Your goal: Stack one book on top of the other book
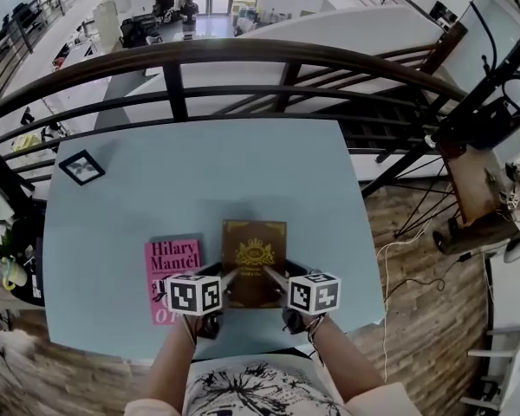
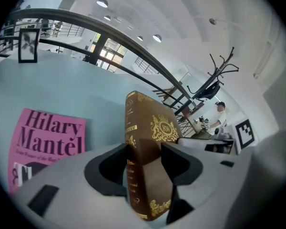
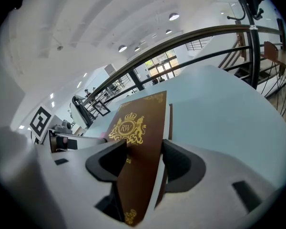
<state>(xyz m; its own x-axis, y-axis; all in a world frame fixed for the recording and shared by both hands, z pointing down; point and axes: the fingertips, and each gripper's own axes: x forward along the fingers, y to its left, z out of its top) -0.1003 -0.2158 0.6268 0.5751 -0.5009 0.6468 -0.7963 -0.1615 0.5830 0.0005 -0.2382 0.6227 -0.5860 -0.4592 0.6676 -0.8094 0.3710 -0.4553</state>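
A brown book (image 1: pixel 254 258) with a gold crest is held just above the blue table (image 1: pixel 199 172), near its front edge. My left gripper (image 1: pixel 230 277) is shut on its spine side, with the spine (image 2: pixel 131 175) standing between the two pads. My right gripper (image 1: pixel 273 276) is shut on the opposite, page-edge side, and the crest cover (image 3: pixel 138 123) rises tilted between its jaws. A pink Hilary Mantel book (image 1: pixel 169 271) lies flat on the table just left of the brown one; in the left gripper view the pink book (image 2: pixel 47 142) is down to the left.
A small black picture frame (image 1: pixel 81 167) lies at the table's far left. A dark curved railing (image 1: pixel 243 55) runs behind the table's far edge. A black stand with cables (image 1: pixel 481 111) is at the right over the wooden floor.
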